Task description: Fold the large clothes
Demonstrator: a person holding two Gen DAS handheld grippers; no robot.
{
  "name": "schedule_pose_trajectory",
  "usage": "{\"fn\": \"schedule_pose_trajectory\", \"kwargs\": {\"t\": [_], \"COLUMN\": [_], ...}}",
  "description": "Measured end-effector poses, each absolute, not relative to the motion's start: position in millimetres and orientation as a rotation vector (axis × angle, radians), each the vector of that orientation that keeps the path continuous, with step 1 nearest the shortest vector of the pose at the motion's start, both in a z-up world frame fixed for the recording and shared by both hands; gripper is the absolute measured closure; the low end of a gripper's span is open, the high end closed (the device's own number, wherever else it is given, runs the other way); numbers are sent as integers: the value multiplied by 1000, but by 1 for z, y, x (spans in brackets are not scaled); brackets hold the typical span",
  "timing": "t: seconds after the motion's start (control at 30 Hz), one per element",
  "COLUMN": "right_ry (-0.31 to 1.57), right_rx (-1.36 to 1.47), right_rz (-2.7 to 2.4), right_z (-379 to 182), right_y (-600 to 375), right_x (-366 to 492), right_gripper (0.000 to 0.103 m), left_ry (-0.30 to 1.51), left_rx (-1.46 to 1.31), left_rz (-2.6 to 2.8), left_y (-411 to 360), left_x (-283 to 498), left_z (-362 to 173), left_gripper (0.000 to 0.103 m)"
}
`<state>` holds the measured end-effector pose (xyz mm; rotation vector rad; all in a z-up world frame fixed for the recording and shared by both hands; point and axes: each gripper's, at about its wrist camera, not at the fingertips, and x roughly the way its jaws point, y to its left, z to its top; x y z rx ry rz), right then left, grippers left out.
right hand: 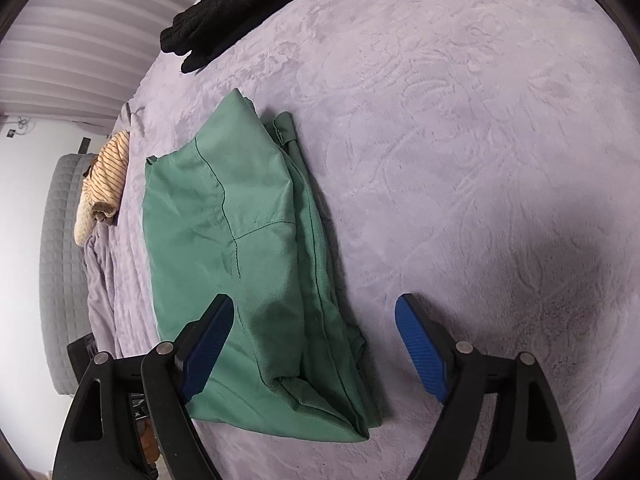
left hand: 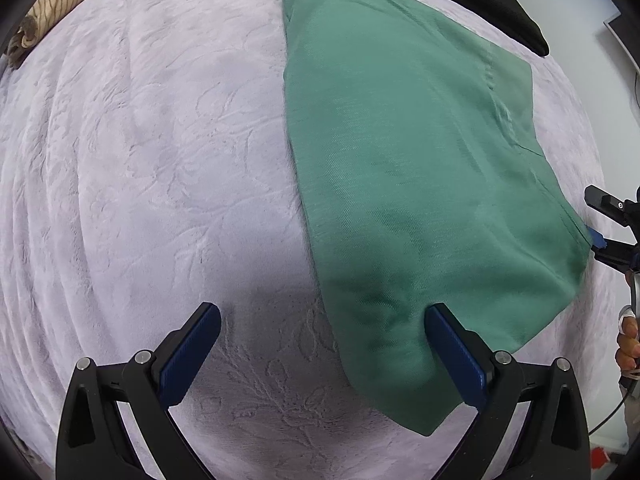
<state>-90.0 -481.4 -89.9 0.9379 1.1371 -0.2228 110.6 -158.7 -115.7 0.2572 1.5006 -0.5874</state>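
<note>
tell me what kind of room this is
Probably a bedroom: the green garment lies folded on a bed covered by a plush lilac blanket, with a grey quilted mattress edge showing and other clothes, black and striped, lying nearby.

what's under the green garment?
The green garment lies folded in layers on the lavender blanket; its own lower folds show along the edge. Whether anything else lies beneath is covered.
</note>
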Motion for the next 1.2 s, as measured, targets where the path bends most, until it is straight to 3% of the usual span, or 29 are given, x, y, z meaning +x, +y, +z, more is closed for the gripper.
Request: {"fn": "schedule_pose_trajectory", "kwargs": {"t": [0.2, 0.23, 0.27, 1.2], "right_ry": [1106, 1094, 1084, 1122], "right_rx": [949, 957, 965, 1046], "right_rz": [-173, -163, -152, 176], "right_z": [-89, -90, -90, -154], "right_y": [-480, -481, -482, -502], "right_x": [-83, -82, -81, 46], "right_gripper": [15, 13, 0, 0], "left_ry": [1489, 1489, 1491, 1643], "left_rx": [213, 190, 169, -35], "left_rz": [-626, -639, -648, -772], "left_y": [-168, -168, -167, -232], "left_x": [115, 118, 122, 155], "left_z": [-110, -108, -106, -167], "left_gripper": [0, 0, 0, 0]}}
